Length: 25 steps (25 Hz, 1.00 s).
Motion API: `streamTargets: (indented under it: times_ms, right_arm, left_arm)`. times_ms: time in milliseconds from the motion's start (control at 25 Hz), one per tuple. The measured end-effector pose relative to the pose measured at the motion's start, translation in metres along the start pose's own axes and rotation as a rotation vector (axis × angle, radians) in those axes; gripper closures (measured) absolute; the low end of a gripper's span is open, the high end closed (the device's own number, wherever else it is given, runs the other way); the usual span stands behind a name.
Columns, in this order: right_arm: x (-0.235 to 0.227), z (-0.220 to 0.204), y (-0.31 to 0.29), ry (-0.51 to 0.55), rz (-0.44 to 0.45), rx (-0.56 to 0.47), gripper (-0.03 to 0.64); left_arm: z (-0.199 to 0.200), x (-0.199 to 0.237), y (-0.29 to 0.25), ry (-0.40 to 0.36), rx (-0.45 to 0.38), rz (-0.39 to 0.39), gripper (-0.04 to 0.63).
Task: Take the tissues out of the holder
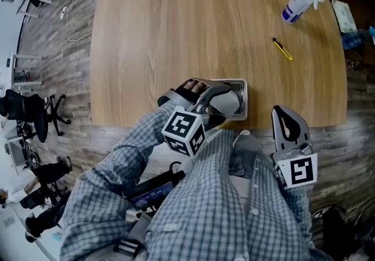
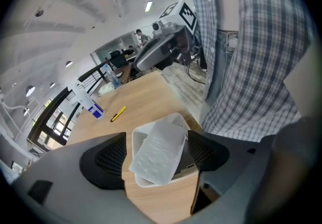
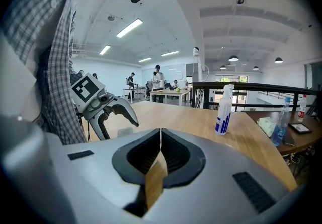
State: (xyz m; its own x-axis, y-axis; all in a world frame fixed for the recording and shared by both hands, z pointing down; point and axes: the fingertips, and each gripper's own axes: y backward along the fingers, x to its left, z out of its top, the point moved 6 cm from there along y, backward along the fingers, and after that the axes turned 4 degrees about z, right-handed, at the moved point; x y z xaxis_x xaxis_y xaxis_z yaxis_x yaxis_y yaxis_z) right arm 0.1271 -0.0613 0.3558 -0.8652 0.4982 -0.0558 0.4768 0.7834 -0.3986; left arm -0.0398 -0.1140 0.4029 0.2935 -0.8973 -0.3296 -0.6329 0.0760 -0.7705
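- The left gripper (image 2: pixel 157 155) has its jaws spread wide, one on each side of the holder (image 2: pixel 135 136). The pads do not appear to press on anything, so it has hold of nothing.
- The tissues (image 2: pixel 161 143) are a soft white pack with a dotted wrap. It lies tilted in the white holder, with one end riding up over the rim. In the head view the holder sits low and centre, right at the near edge of the table (image 1: pixel 176 31).
- The right gripper (image 3: pixel 160 137) is closed with nothing between its jaws. In the head view it hangs at the lower right, well apart from the holder.
- Risk: the jaws straddle holder and pack together, so closing here would likely pinch the holder's walls too. The whole tray might then lift instead of the tissues alone.
- Risk: nothing steadies the holder, and it stands at the table's edge. A pull toward the person could probably drag it off the table.
- Risk: the wrap looks slick and yielding. A shallow bite on the raised end may slip, or only crumple the wrap and leave the pack behind.
- Writing: no words can be read anywhere. The cubes on both grippers carry black-and-white square markers.
- The spray bottle (image 1: pixel 300 0), at the upper right of the head view, has a blue label too small to read. The yellow pen-like tool (image 1: pixel 282 49) just below it shows no legible print.
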Motion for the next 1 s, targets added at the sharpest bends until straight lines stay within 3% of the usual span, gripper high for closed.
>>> streamTargets:
  times_ms: [200,400,840,1000]
  right_arm:
    - [-0.007,-0.001,0.000,-0.004,-0.008,0.002,0.601]
    - [-0.009,-0.003,0.003,-0.006,-0.007,0.011,0.601]
    - [-0.013,-0.005,0.004,0.005,0.011,0.000,0.601]
    - [-0.012,-0.005,0.005,0.003,0.017,0.000,0.601]
  left_arm:
    - [-0.008,-0.001,-0.016,-0.081,0.051,-0.022,0.221]
    - [-0.015,-0.004,-0.025,-0.090,0.082,-0.039,0.221]
    - [-0.017,-0.005,-0.030,-0.123,0.060,0.076,0.264]
    - [-0.017,-0.005,-0.027,-0.086,0.057,0.119,0.278]
